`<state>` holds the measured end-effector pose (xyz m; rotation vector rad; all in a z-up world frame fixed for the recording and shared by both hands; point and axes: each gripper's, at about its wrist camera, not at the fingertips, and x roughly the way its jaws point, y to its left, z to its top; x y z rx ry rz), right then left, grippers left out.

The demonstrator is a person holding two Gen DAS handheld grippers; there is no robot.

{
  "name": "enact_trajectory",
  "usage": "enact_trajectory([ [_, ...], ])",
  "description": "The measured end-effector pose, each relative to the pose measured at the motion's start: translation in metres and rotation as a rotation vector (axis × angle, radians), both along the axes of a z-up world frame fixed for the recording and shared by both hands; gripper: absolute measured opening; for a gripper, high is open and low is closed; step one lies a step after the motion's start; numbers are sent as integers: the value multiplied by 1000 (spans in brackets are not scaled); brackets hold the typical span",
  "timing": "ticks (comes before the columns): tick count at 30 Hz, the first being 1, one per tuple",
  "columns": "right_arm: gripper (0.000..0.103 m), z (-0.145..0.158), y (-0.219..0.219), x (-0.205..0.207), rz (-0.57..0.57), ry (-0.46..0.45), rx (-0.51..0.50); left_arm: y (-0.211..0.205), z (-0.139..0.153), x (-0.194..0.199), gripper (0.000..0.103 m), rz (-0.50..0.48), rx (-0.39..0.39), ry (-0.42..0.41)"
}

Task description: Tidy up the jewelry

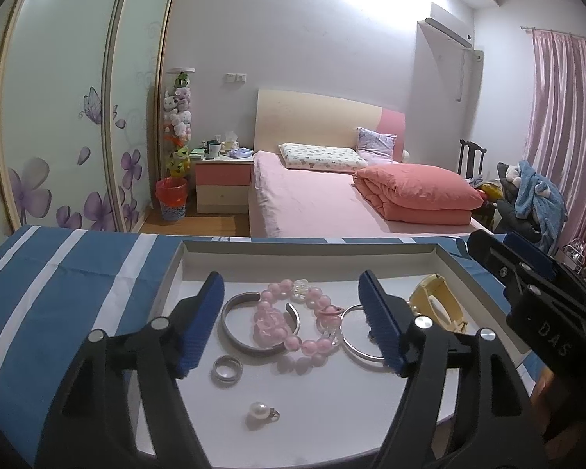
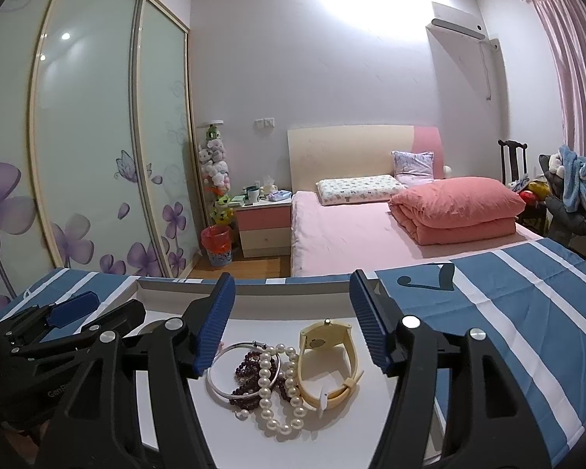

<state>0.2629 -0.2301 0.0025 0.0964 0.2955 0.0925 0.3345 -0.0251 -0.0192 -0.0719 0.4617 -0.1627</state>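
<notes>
All the jewelry lay loose in a shallow white tray (image 1: 183,269) that sat on a blue-and-white striped cloth (image 1: 78,273), the raised rim presumably there to stop small pieces rolling off. The left gripper (image 1: 293,320) hovered over the tray's left half with its jaws spread wide and nothing between them, framing a silver cuff (image 1: 238,332) that was threaded through a pink bead bracelet (image 1: 293,316); that tangle looked like the reason for the wide stance, since either piece would have to be lifted free of the other. Nearer the camera a silver ring (image 1: 226,368) and a pearl pendant (image 1: 262,411) lay apart from the pile and from each other, easy single picks. The right gripper (image 2: 291,320) was likewise wide and empty, hanging above the tray's right half, where a silver bangle (image 2: 230,385) overlapped a dark red bead bracelet (image 2: 250,371), a pearl strand (image 2: 281,398) trailed across both, and a cream watch (image 2: 328,355) stood on its edge touching the pearls. With nothing yet gripped and the heaps unsorted, the organizing seemed barely begun; each tool appeared stationed over its own cluster so the two could work without crossing
</notes>
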Motion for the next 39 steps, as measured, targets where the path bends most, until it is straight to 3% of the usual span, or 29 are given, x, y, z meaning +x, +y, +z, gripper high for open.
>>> enact_trajectory([
  [5, 71, -2, 0, 0, -5, 2, -1, 3, 1, 2, 79, 21, 2, 4],
  [12, 94, -3, -2, -1, -22, -8, -2, 8, 1, 2, 88, 48, 1, 5],
  [15, 99, -3, -4, 0, -40, -8, 2, 10, 0, 3, 92, 59, -9, 11],
  [24, 101, -3, -13, 1, -127, -14, 18, 20, 1, 1, 95, 99, -28, 5],
  [28, 101, 5, -14, -7, -143, -9, 5, 24, -1, -6, 95, 125, 21, 40],
  [30, 101, 9, -14, -15, -135, 18, 1, 31, 1, -21, 99, 116, 12, 54],
  [39, 101, 15, -7, -71, -76, 80, -27, 49, 20, -94, 99, 71, -50, 58],
])
